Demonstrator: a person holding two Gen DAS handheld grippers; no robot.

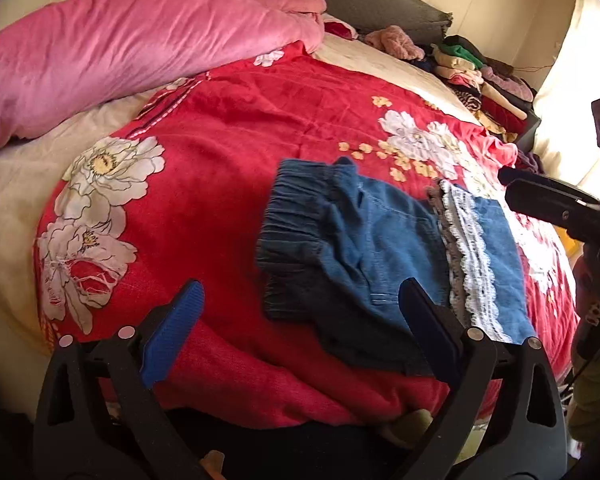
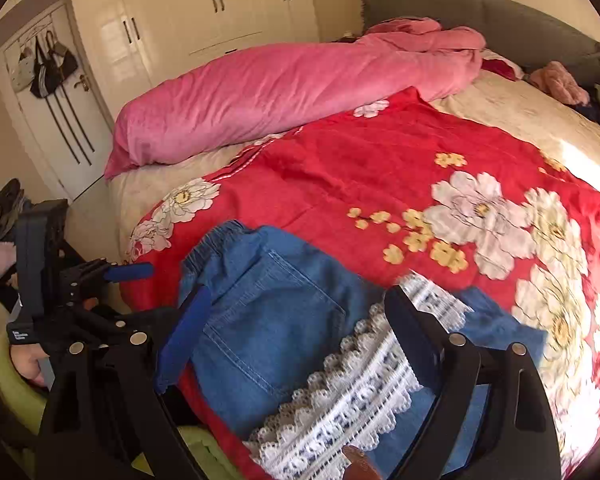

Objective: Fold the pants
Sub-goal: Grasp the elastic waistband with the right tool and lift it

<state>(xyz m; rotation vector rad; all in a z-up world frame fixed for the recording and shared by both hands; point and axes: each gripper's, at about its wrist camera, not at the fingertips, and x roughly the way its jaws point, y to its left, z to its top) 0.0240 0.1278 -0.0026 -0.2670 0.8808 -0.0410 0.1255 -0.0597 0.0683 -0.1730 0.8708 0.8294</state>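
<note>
The pants (image 2: 268, 312) are matt blue denim trimmed with white openwork lace (image 2: 364, 396). The red flowered bedspread (image 1: 228, 152) is soft woven cloth, the pink duvet (image 1: 112, 52) plush. The left tongs (image 1: 300, 336) are matt black plastic with ribbed blue pads (image 1: 172, 340).

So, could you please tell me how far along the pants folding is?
Done: the denim pants lie folded over on the red floral bedspread, lace trim across the top. In hand: nothing; left tongs and right tongs both open. Left: perhaps a final fold.
</note>
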